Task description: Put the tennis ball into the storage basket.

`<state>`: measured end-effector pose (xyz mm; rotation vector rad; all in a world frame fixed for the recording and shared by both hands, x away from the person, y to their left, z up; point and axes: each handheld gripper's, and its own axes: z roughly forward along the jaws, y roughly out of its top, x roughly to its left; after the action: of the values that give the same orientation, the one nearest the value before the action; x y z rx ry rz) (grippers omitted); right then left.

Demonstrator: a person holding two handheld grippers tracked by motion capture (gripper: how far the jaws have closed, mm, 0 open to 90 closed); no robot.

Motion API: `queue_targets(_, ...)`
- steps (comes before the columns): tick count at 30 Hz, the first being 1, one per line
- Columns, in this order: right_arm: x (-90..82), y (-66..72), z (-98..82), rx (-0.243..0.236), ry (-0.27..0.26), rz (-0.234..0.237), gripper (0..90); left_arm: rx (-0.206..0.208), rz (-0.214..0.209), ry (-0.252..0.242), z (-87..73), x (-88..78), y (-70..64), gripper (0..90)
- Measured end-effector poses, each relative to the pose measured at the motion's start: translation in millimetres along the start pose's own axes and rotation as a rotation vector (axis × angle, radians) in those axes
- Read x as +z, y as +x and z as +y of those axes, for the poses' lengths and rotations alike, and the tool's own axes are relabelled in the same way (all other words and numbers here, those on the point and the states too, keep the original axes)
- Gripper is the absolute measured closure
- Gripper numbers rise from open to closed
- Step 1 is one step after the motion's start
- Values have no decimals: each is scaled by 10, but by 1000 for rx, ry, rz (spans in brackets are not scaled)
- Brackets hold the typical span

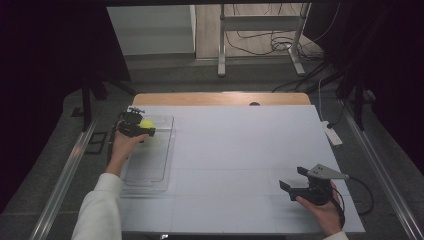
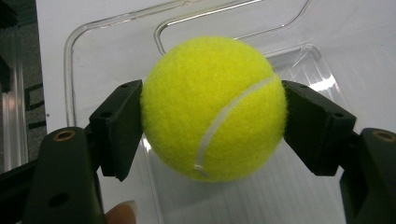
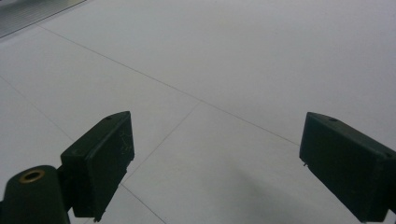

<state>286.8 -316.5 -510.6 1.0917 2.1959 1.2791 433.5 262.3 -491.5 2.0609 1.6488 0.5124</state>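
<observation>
In the left gripper view my left gripper [image 2: 212,123] has its two black jaws pressed against either side of a yellow tennis ball [image 2: 214,108], holding it just above a clear plastic tray [image 2: 72,60]; I cannot tell whether the ball touches the tray floor. In the high view that gripper [image 1: 136,127] sits in the upper left of the frame, over the far end of the tray [image 1: 150,170], whose long side runs along the left edge of the table [image 1: 240,150]. The tray's near half lies bare behind my hand.

My right gripper [image 3: 212,158] has its jaws spread wide with nothing between them, only bare white tabletop ahead. In the high view it [image 1: 295,182] rests in the lower right of the frame, near the front edge.

Between the two grippers the white surface lies open. Past the table's right edge a white power strip [image 1: 332,133] lies on the floor, and cables [image 1: 280,45] trail around a metal stand [image 1: 260,30] in the upper part of the frame.
</observation>
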Motion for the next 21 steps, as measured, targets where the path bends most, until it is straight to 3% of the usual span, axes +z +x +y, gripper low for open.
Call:
queue_targets(15,3,-5,-4,0,3,-2,104,22,36,7,-20,58,-24,257)
queue_targets(21,5,-4,-5,0,5,-2,104,28,29,-43,-10,15,-39,194)
